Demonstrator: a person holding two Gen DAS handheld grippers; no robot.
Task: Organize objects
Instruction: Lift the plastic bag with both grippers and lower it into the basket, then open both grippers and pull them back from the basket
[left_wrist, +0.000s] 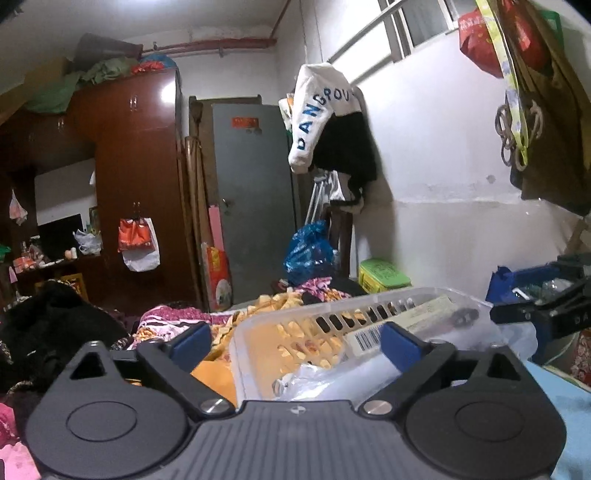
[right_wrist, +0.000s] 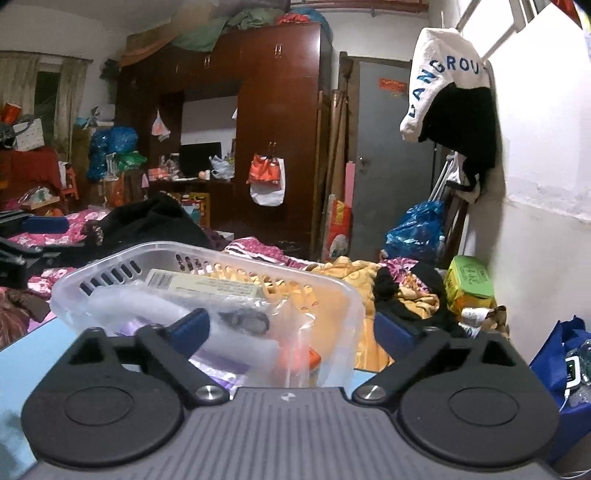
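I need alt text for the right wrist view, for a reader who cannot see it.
The open right gripper faces a clear plastic basket on a light blue surface, holding a long box and plastic-wrapped items. Behind lie heaped clothes, a dark wooden wardrobe and a grey door.

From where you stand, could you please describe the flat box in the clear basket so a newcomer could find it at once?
Start at the clear slotted basket on the blue surface, in front of the cluttered bed. Inside, the long pale box lies against the far slotted wall. Unlike the crinkled plastic bags heaped in front of it, it is rigid, cream-coloured, and carries a barcode at one end.
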